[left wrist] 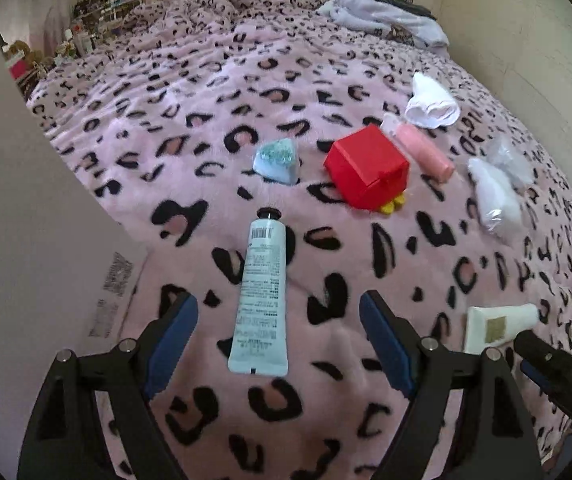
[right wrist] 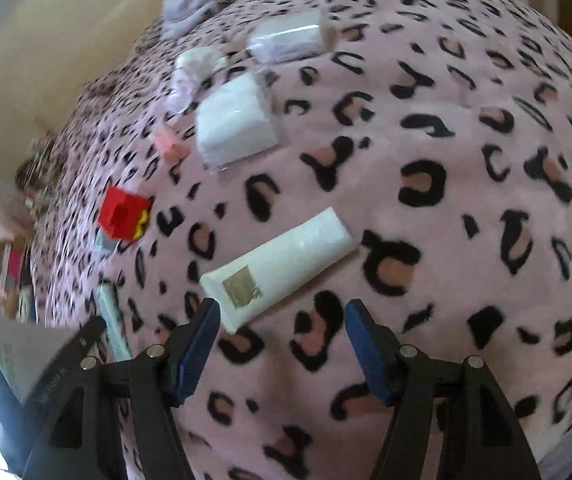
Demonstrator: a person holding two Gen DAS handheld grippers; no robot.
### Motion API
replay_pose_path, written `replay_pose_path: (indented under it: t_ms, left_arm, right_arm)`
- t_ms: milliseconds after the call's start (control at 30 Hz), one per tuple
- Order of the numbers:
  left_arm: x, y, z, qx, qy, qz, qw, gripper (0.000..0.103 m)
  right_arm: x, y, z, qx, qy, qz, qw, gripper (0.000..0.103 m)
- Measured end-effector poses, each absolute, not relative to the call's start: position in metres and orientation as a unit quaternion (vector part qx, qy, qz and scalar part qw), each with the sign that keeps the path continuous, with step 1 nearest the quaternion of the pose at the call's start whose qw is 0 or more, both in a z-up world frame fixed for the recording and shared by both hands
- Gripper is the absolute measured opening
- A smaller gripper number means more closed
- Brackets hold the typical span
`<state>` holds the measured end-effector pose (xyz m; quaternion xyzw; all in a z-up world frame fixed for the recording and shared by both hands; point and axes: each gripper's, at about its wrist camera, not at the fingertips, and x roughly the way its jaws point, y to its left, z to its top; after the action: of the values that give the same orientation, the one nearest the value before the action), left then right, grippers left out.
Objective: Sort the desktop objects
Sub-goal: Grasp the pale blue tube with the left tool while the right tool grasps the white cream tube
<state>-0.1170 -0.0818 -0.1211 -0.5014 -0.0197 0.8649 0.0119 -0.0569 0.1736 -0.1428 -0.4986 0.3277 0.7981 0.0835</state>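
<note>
On a leopard-print bed (left wrist: 166, 92), the left tongs (left wrist: 278, 340) gape wide astride a pale-blue tube (left wrist: 260, 300) while the right tongs (right wrist: 282, 344), equally wide and empty, line up on a white tube (right wrist: 282, 264), apparently readying paired pickups for sorting.

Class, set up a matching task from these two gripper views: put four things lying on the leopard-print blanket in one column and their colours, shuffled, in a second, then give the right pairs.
Things:
1. box
2. tube with the black cap
3. tube with the gold label
4. small roll beside the box

Colours:
A. pink
B. white
C. red
D. pale blue

Pairs: 1-C, 2-D, 3-B, 4-A
</note>
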Motion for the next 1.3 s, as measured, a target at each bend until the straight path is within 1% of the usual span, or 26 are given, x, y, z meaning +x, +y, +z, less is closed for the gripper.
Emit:
replay_pose_path:
  t_ms: [200,367,467,500,533,567,600,633,700,733,767,800,833,933,1067,1167,1300]
  left_arm:
    - [-0.127,-0.085,-0.139,-0.508,-0.026,0.861,0.008,0.084]
    - [-0.135,-0.088,-0.149,-0.514,-0.033,0.857,0.008,0.084]
    - [-0.136,-0.086,-0.153,-0.514,-0.032,0.857,0.006,0.084]
    - [-0.136,-0.085,-0.154,-0.514,-0.029,0.857,0.005,0.083]
    - [-0.136,-0.084,-0.155,-0.516,-0.027,0.856,0.006,0.079]
    - [-0.137,-0.082,-0.157,-0.519,-0.025,0.855,0.007,0.066]
    - [-0.137,-0.080,-0.159,-0.522,-0.024,0.853,0.009,0.058]
    - [-0.137,-0.078,-0.160,-0.524,-0.022,0.851,0.009,0.052]
    - [-0.136,-0.076,-0.162,-0.524,-0.018,0.852,0.004,0.051]
    - [-0.136,-0.075,-0.162,-0.522,-0.016,0.852,0.002,0.048]
    - [-0.135,-0.074,-0.163,-0.522,-0.016,0.853,0.001,0.040]
    - [-0.135,-0.074,-0.163,-0.523,-0.019,0.852,0.001,0.035]
    - [-0.135,-0.074,-0.163,-0.523,-0.019,0.852,0.000,0.032]
    - [-0.134,-0.072,-0.162,-0.522,-0.015,0.853,-0.004,0.032]
    - [-0.131,-0.072,-0.160,-0.521,-0.017,0.853,-0.005,0.031]
    - [-0.129,-0.075,-0.158,-0.523,-0.026,0.852,-0.003,0.031]
    - [-0.126,-0.080,-0.154,-0.525,-0.039,0.850,-0.002,0.031]
  right_arm:
    - [-0.069,0.176,-0.159,-0.482,0.406,0.770,0.097,0.067]
    - [-0.080,0.169,-0.167,-0.478,0.420,0.764,0.103,0.068]
    - [-0.087,0.165,-0.172,-0.476,0.428,0.761,0.107,0.068]
    - [-0.088,0.164,-0.174,-0.477,0.426,0.762,0.105,0.067]
    - [-0.089,0.162,-0.175,-0.477,0.423,0.763,0.102,0.065]
    - [-0.088,0.162,-0.177,-0.477,0.421,0.765,0.099,0.061]
    - [-0.088,0.162,-0.178,-0.477,0.419,0.767,0.095,0.059]
    - [-0.088,0.161,-0.179,-0.477,0.418,0.768,0.091,0.053]
    - [-0.088,0.163,-0.181,-0.476,0.418,0.769,0.082,0.050]
    - [-0.088,0.165,-0.181,-0.476,0.420,0.769,0.078,0.048]
    - [-0.088,0.166,-0.182,-0.474,0.423,0.769,0.074,0.043]
    - [-0.088,0.167,-0.182,-0.473,0.425,0.769,0.069,0.041]
    - [-0.088,0.167,-0.182,-0.470,0.428,0.769,0.064,0.038]
    - [-0.089,0.168,-0.180,-0.465,0.429,0.773,0.052,0.032]
    - [-0.091,0.165,-0.173,-0.460,0.407,0.788,0.043,0.024]
    - [-0.093,0.161,-0.164,-0.459,0.383,0.801,0.035,0.021]
    - [-0.095,0.156,-0.154,-0.461,0.348,0.816,0.029,0.021]
